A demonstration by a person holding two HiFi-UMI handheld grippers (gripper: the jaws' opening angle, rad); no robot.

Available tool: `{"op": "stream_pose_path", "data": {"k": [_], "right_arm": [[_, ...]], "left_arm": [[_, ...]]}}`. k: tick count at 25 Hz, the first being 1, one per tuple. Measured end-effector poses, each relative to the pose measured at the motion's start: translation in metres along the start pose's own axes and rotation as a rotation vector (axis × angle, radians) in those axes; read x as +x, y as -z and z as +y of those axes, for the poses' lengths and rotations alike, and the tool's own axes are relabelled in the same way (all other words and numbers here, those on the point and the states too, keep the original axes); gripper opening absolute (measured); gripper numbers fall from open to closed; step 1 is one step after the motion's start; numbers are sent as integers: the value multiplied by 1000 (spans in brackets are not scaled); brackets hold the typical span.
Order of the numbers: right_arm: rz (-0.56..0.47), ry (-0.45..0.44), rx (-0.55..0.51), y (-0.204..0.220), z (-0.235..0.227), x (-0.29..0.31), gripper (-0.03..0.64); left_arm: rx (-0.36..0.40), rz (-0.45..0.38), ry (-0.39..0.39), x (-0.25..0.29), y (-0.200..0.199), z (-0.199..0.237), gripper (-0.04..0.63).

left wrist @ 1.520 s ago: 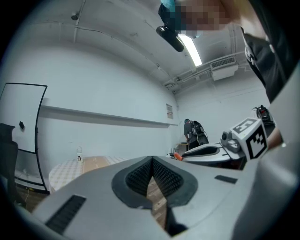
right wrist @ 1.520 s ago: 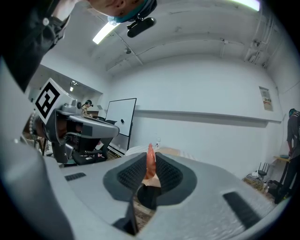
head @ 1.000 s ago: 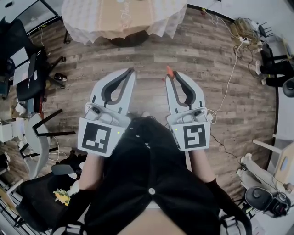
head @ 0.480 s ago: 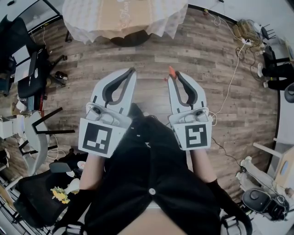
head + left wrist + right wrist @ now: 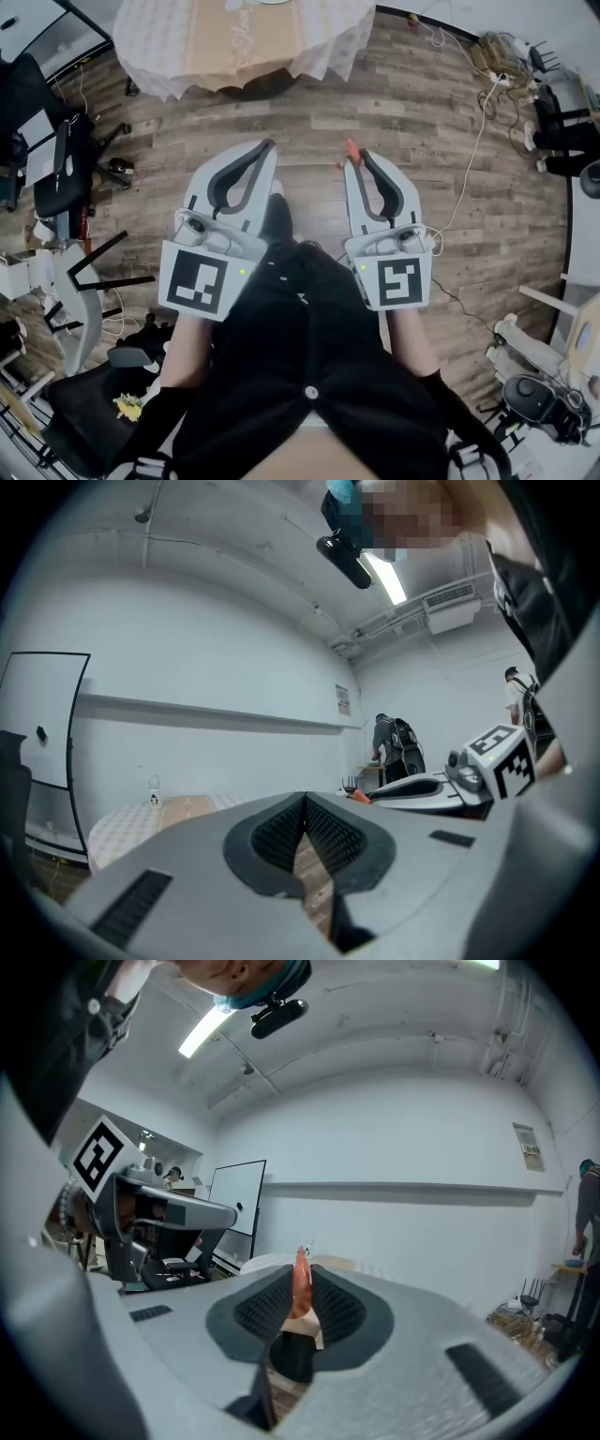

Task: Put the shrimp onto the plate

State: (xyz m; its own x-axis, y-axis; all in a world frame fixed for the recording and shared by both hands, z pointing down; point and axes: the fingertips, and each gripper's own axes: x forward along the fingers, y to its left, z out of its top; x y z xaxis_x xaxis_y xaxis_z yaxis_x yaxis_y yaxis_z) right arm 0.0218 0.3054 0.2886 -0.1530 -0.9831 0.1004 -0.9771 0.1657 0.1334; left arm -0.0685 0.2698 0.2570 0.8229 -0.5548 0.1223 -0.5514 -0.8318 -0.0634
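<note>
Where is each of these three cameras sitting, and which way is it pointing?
Head view: on the person's head, looking steeply down at the wooden floor; shows black-clothed torso, left gripper and right gripper.
Left gripper view: rides that gripper, looking along its shut jaws toward a white wall.
Right gripper view: rides that gripper, looking along jaws clamping the shrimp.
Shared: each gripper view shows the other gripper; all three show the shrimp.

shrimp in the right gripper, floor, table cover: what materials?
Shrimp: orange, smooth, faintly glossy; likely a plastic or rubber prop, unconfirmed.
Floor: matte planks with grain and seams; wood or laminate.
Table cover: pale patterned cloth, hanging in folds at its edge.
</note>
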Motion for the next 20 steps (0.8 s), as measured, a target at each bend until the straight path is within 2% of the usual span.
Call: {"op": "stream_pose_path", "data": {"k": [9,20], "right_arm": [[5,8,0,-5,-23,49,48],[38,39,9,-14,-51,134,48]], "left_arm": [[2,12,36,48,-2,33,3],[-2,3,64,108,-8,105,3]]}}
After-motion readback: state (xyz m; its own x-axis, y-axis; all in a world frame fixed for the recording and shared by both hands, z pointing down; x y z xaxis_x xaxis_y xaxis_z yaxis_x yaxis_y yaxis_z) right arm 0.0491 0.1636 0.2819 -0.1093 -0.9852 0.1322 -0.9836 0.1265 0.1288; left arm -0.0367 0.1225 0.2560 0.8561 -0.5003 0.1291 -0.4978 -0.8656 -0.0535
